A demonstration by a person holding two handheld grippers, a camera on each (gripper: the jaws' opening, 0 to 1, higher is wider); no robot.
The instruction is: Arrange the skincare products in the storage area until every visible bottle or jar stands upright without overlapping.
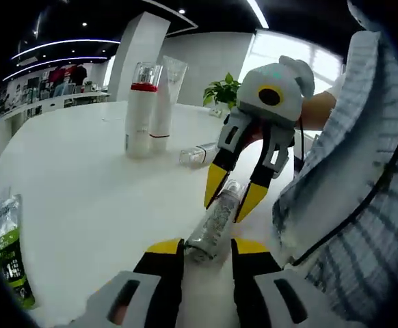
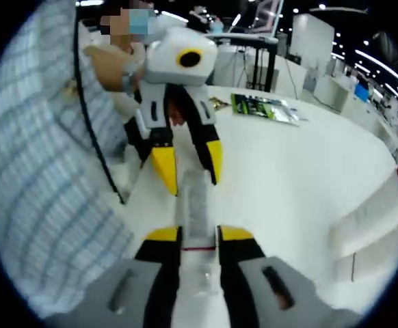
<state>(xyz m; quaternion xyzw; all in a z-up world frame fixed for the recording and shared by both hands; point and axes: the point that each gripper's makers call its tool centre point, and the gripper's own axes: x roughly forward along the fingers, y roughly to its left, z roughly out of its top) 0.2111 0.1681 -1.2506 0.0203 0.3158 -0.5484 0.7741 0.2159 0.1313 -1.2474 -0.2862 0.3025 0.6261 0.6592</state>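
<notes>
Clear bottle [image 1: 213, 229] lies flat on the white table [image 1: 83, 198], one end between my left gripper [image 1: 199, 249] jaws, the other between my right gripper [image 1: 230, 198]; both clamp it. Beyond, a small bottle [image 1: 197, 155] lies down; two tall tubes [image 1: 144, 109] stand. Most uprighting remains.

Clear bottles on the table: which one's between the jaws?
The nearer clear bottle, lying between both grippers' jaws; the smaller clear bottle lies untouched beyond it.
</notes>
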